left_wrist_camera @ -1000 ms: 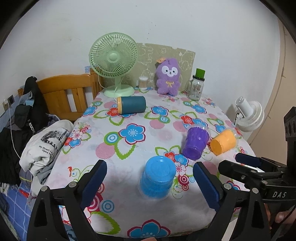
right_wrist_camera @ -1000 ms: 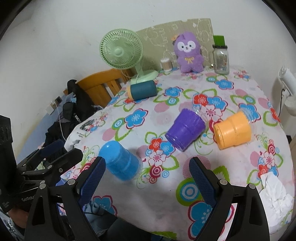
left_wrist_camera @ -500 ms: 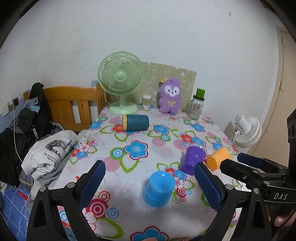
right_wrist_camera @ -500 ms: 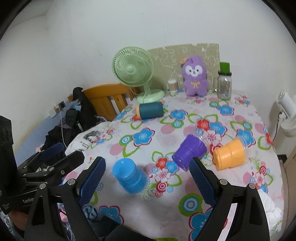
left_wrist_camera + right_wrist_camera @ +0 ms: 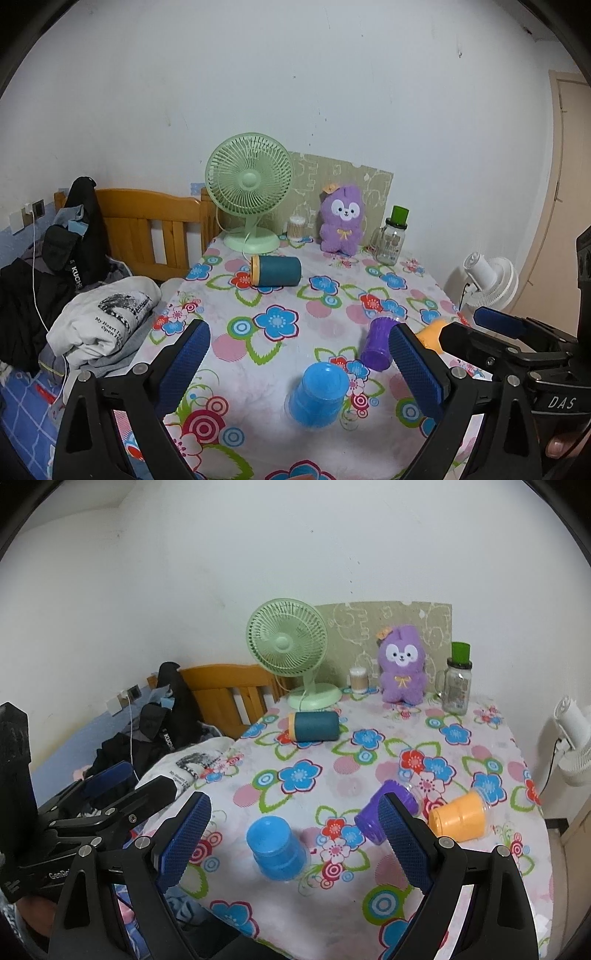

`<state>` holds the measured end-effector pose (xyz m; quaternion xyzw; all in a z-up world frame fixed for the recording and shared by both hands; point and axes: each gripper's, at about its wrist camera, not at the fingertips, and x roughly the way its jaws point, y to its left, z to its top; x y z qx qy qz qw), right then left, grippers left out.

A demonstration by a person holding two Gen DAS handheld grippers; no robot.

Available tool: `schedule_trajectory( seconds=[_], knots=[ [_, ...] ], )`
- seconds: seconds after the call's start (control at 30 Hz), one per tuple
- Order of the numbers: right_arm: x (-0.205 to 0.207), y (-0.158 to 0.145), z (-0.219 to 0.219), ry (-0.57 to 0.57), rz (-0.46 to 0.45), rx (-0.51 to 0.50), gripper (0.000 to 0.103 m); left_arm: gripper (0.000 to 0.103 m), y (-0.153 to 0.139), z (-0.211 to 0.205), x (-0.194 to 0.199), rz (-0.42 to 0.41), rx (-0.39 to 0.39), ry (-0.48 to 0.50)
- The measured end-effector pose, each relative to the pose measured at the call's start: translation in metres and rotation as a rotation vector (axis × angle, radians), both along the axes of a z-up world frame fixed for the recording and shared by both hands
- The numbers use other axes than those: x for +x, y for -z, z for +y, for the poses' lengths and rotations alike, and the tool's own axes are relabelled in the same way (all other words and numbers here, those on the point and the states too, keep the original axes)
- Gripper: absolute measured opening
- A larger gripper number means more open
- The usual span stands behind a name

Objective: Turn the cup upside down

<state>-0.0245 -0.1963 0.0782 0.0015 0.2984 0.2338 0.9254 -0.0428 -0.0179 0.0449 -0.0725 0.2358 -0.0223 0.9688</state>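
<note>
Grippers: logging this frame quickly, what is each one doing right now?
Left gripper: open, holding nothing, above the table.
Right gripper: open, holding nothing, above the table.

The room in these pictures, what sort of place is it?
Most likely a small bedroom at home: a wooden bed frame piled with clothes stands beside a table with a flowered cloth, which bears a green desk fan and a purple plush toy.

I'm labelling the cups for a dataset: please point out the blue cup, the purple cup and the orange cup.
blue cup [image 5: 275, 843]: right wrist view, on its side wall.
purple cup [image 5: 376, 341]: left wrist view, on its ribbed side.
orange cup [image 5: 460, 816]: right wrist view, on its side wall.
</note>
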Motion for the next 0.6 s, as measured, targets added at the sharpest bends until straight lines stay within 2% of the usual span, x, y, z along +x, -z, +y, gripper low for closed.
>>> schedule_trajectory(
  seconds=[0.6],
  knots=[
    [-0.017, -0.024, 0.01, -0.02, -0.101, -0.005, 0.093, 0.099, -0.021, 0.007, -0.017, -0.109, 0.005, -0.02]
  ],
)
